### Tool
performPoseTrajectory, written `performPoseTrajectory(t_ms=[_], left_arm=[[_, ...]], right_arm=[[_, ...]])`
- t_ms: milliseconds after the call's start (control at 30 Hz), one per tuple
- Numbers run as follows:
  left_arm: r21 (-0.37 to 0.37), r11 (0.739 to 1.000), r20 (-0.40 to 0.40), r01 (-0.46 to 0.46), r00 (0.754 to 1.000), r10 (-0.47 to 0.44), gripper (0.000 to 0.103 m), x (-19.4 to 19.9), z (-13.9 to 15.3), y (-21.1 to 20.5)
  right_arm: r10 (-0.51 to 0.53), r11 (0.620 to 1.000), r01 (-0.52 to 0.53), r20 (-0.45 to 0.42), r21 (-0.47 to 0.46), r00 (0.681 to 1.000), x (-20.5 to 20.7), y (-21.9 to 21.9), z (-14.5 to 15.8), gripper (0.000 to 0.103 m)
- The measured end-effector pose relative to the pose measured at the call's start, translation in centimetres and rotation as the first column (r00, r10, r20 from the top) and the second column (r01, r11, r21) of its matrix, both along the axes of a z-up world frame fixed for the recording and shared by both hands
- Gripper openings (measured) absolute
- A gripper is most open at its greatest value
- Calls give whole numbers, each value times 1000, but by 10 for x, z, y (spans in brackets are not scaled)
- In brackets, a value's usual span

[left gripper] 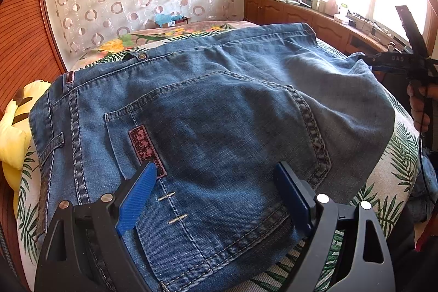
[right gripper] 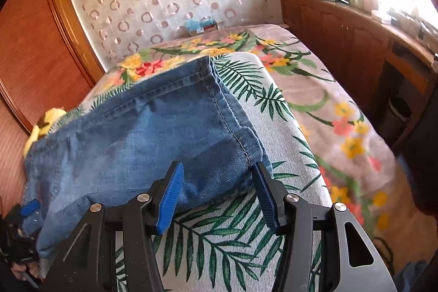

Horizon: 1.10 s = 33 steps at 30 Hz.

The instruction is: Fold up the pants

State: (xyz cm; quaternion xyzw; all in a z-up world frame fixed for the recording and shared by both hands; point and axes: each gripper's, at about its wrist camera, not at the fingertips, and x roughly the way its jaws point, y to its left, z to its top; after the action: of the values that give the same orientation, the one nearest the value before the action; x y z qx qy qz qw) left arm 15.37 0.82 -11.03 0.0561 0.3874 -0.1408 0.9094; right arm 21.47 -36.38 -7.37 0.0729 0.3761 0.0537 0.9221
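Note:
Blue jeans lie flat on a palm-leaf cushion on the bed. In the left wrist view the waistband, back pocket and a maroon label face me. My left gripper is open, its blue fingers spread over the seat of the jeans near the pocket. In the right wrist view the jeans' leg end with its hem lies ahead. My right gripper is open, straddling the near corner of the hem. The right gripper also shows in the left wrist view at the far right.
A yellow plush toy lies left of the jeans. The palm-leaf cushion rests on a floral bedspread. Wooden cabinets with clutter run along the right under a bright window. A wooden wardrobe stands left.

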Motion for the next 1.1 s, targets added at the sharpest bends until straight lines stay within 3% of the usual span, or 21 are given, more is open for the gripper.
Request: performPoseTrajectory(t_ms=[100, 133, 167, 233, 533, 767, 933, 1033, 1100], left_arm=[[-14, 1000, 1, -8, 1000, 8, 88, 0, 1, 3], [-20, 1000, -1, -11, 1000, 11, 88, 0, 1, 4], [-23, 1000, 0, -11, 1000, 11, 88, -1, 2, 5], [-30, 999, 0, -15, 1000, 15, 88, -2, 5, 8], [-41, 995, 103, -90, 990, 93, 88, -18, 49, 36], [-70, 987, 163, -144, 975, 154, 88, -33, 75, 68], [-75, 983, 167, -169, 969, 179, 88, -38, 75, 83], [-76, 983, 157, -169, 971, 179, 88, -38, 72, 83], [-74, 983, 155, -167, 972, 177, 88, -38, 70, 82]], right_arm=[[-7, 1000, 7, -18, -22, 1000, 6, 3, -3, 27], [-3, 1000, 2, -18, -22, 1000, 6, 4, -1, 14], [6, 1000, -7, -13, -20, 1000, 6, 5, 0, 8], [25, 999, -25, 7, -25, 1000, 5, 8, 5, 5], [193, 981, -188, 131, -45, 973, -8, 64, 51, 4], [397, 917, -396, 196, -45, 897, -33, 143, 81, 4], [534, 844, -536, 165, -35, 829, -58, 192, 75, 4], [561, 827, -561, 124, -36, 818, -67, 203, 64, 5], [559, 829, -557, 104, -48, 822, -66, 200, 60, 13]])
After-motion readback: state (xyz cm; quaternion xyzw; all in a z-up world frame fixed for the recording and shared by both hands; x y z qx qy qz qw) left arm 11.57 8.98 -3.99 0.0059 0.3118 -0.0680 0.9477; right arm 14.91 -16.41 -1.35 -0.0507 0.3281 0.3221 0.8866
